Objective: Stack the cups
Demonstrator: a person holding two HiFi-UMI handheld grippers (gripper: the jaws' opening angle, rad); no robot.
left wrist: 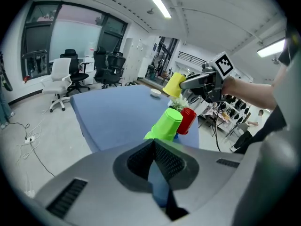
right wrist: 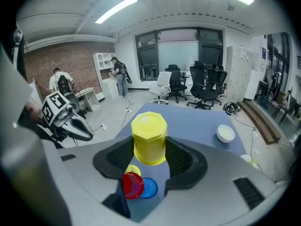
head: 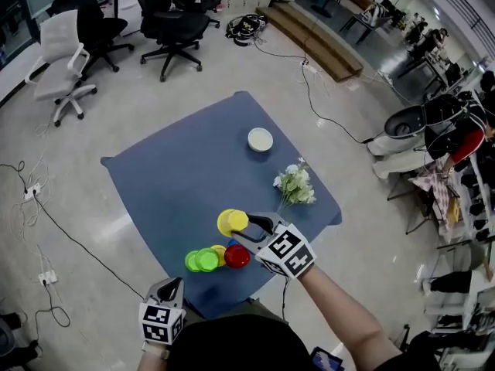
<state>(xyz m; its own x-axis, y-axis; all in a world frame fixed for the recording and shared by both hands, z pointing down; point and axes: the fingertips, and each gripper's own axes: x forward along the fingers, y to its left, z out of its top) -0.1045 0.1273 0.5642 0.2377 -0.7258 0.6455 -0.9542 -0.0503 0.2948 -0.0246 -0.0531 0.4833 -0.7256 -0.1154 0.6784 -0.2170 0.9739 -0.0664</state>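
Observation:
My right gripper is shut on a yellow cup, held upside down above the blue table. In the right gripper view the yellow cup sits between the jaws of that gripper. Below it stand a red cup, a blue cup and another yellow cup. Green cups sit left of the red cup. My left gripper is shut and empty, at the table's near edge. From its own view, the left gripper points at the green cup.
A white bowl sits at the far side of the table, and a bunch of white flowers near its right edge. Office chairs stand on the floor beyond, and cables run to the left.

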